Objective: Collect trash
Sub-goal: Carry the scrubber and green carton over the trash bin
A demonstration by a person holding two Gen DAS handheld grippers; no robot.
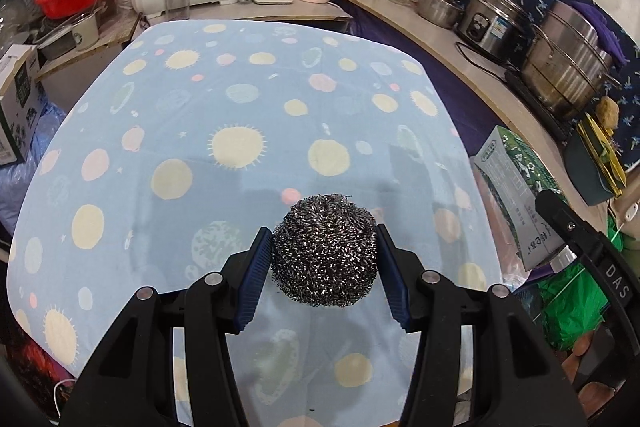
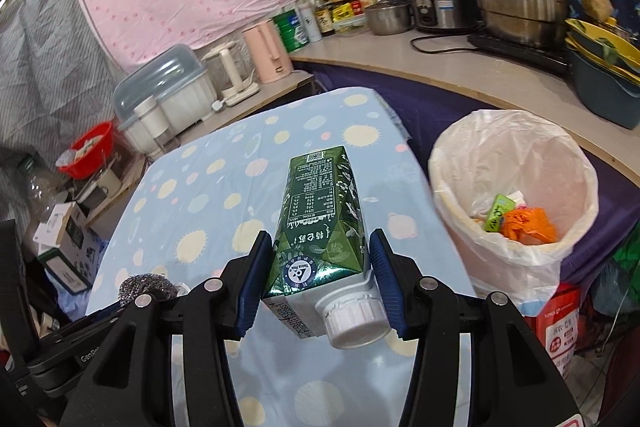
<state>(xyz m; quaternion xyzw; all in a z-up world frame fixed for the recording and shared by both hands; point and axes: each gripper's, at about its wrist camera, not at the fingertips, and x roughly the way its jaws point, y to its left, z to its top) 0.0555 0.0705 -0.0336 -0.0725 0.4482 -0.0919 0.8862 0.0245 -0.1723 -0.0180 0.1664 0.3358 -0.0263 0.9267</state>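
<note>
1. Left wrist view: the left gripper point(image 1: 324, 267) is clenched on a steel wool scourer point(image 1: 325, 251), one blue pad pressed to each flank of the ball. The ball appears lifted clear of the space-patterned blue tablecloth point(image 1: 224, 131), though how far above it cannot be told. At the right edge the green drink carton point(image 1: 516, 195) shows, with part of the other tool's black body below it.

2. Same view, advice: the scourer is springy wire, so a firm, steady squeeze is wise; easing off early would probably let it roll out onto the cloth. No bin shows in this view, so this hand likely has to swing rightward before letting go.

3. Right wrist view: the right gripper point(image 2: 320, 275) grasps the drink carton near its capped end, the white screw cap point(image 2: 354, 323) towards the camera and the long body pointing away over the table. The lined trash bin point(image 2: 512, 243) stands just beside the table's right edge, its bag open, with orange and green scraps already in the bottom.

4. Same view, advice: carry the carton right until it sits squarely over the bin mouth, tip the far end down, then open the fingers. Releasing over the rim risks snagging the thin liner or dropping the carton between bin and table.

5. The scourer point(image 2: 146, 287) appears at lower left; it seems best binned second, once the right hand is clear.
</note>
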